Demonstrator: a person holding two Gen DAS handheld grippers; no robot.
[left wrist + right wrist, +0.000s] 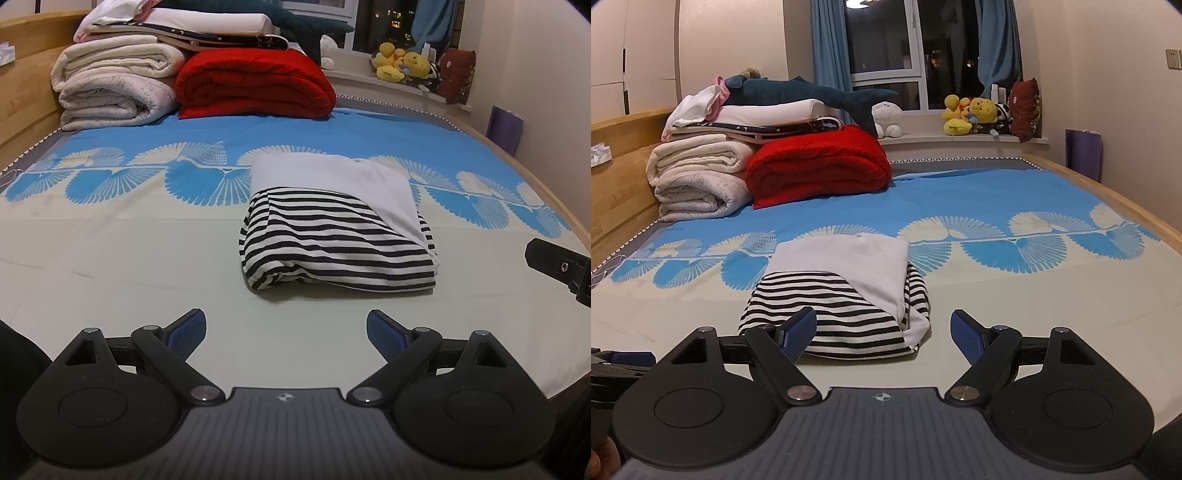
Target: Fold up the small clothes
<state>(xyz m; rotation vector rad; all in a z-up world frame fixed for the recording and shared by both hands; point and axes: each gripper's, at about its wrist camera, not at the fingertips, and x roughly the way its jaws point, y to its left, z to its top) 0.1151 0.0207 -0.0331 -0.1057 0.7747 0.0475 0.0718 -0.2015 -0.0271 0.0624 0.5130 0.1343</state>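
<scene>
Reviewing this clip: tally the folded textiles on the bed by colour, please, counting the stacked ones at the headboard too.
Black-and-white striped garment: 1
Red blanket: 1
Cream blankets: 2
White pillow: 1
Navy patterned textile: 1
Total: 6

Matt striped knit cloth garment (pixel 338 240), smooth cotton-like bedsheet (pixel 129 258), fluffy red blanket (pixel 255 85), varnished wooden bedframe (pixel 26 96).

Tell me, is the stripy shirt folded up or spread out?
Folded. The striped shirt lies as a compact bundle on the bed sheet, edges tucked under.
</scene>
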